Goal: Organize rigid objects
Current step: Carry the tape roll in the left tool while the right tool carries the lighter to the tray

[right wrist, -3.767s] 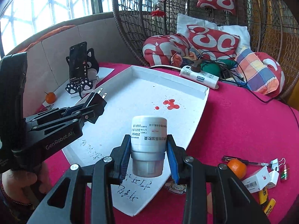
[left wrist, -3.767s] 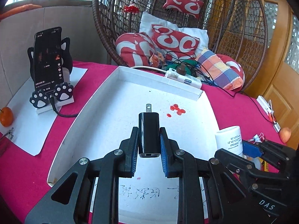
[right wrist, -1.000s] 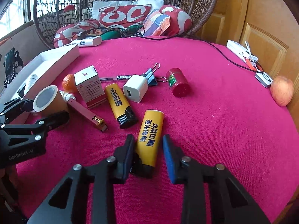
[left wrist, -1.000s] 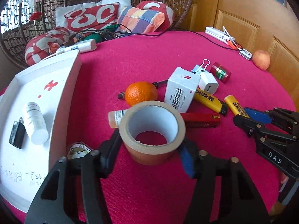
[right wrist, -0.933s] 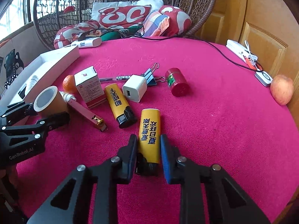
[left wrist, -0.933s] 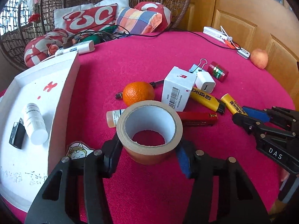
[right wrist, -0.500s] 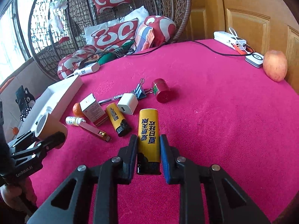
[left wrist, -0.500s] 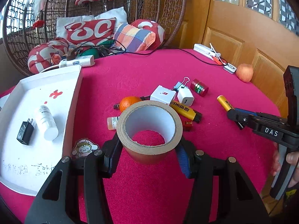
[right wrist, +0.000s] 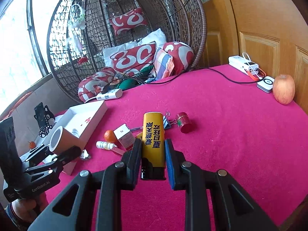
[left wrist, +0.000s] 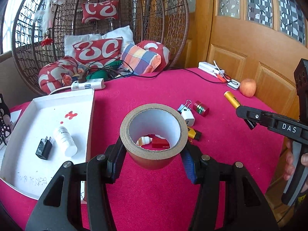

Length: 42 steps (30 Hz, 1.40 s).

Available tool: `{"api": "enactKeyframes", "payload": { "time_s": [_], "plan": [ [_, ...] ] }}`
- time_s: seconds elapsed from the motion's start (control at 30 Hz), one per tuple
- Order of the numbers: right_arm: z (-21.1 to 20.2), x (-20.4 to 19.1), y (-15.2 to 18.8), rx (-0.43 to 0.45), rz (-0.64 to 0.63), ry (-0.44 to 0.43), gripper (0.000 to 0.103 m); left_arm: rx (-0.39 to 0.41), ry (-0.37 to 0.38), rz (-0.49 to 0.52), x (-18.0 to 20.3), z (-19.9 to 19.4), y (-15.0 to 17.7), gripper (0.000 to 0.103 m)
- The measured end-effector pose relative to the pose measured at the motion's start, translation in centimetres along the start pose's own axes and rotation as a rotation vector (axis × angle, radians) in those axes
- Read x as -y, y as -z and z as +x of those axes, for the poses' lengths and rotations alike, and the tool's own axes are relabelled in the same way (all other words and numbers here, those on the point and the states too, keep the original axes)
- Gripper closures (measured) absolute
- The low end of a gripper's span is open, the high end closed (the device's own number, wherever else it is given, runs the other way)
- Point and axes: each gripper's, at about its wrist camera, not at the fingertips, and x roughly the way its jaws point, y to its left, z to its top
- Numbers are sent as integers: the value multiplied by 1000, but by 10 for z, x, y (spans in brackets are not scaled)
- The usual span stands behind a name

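My left gripper (left wrist: 153, 154) is shut on a brown tape roll (left wrist: 154, 134) and holds it above the pink table. My right gripper (right wrist: 153, 151) is shut on a yellow lighter (right wrist: 153, 138), lifted off the table; the lighter also shows in the left wrist view (left wrist: 232, 99). The white tray (left wrist: 90, 115) at the left holds a black charger (left wrist: 43, 148) and a white bottle (left wrist: 65, 141). A white charger (left wrist: 188, 117), red cylinder (left wrist: 201, 108), second yellow lighter (left wrist: 193, 132) and binder clip (left wrist: 182, 106) lie on the table.
An orange (right wrist: 109, 135), white box (right wrist: 124, 136) and small vial (right wrist: 105, 145) lie near the tray. An apple (right wrist: 284, 89) and power bank (right wrist: 243, 62) are at the far right. A power strip (left wrist: 87, 84) and wicker chair with cushions (left wrist: 100, 50) stand behind.
Both grippers have risen higher above the table with the tape roll and the yellow lighter still held. The loose objects have not moved.
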Motion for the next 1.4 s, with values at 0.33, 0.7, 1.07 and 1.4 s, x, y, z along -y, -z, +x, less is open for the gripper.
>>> {"api": "enactKeyframes", "payload": {
  "time_s": [0.33, 0.7, 1.07, 1.4],
  "plan": [
    [-5, -20, -7, 13, -28, -22, 80, 43, -20, -30, -19, -19, 1, 50],
    [-2, -48, -12, 0, -92, -38, 80, 80, -43, -83, -47, -34, 2, 50],
    [5, -83, -22, 1, -165, -69, 80, 115, -85, -166, -86, -50, 4, 50],
    [15, -120, -35, 9, -238, -111, 80, 126, -138, -227, -121, -60, 7, 50]
  ]
}}
